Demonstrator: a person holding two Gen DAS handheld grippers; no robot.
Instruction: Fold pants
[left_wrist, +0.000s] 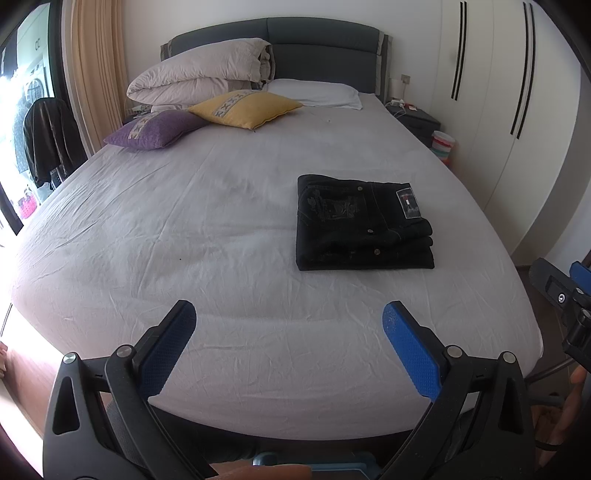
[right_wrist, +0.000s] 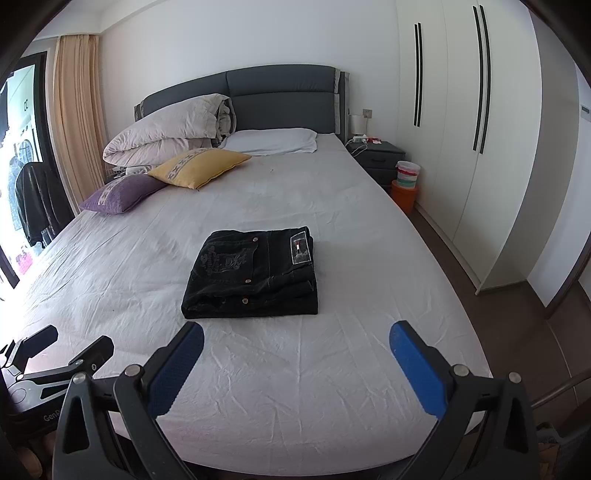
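Note:
Black pants (left_wrist: 364, 223) lie folded in a compact rectangle on the grey bed sheet (left_wrist: 184, 229), waist label facing up; they also show in the right wrist view (right_wrist: 255, 275). My left gripper (left_wrist: 290, 314) is open and empty, held back over the foot of the bed, with the pants ahead and to its right. My right gripper (right_wrist: 295, 334) is open and empty, a little short of the pants' near edge. The right gripper's body shows at the left wrist view's right edge (left_wrist: 565, 295). The left gripper's body shows at the lower left of the right wrist view (right_wrist: 55, 362).
A folded duvet (right_wrist: 170, 127), white pillow (right_wrist: 273, 140), yellow cushion (right_wrist: 199, 166) and purple cushion (right_wrist: 122, 194) lie at the bed's head. A nightstand (right_wrist: 376, 153), striped bucket (right_wrist: 406, 173) and white wardrobe (right_wrist: 480, 129) stand on the right. A jacket (left_wrist: 48, 136) hangs at left.

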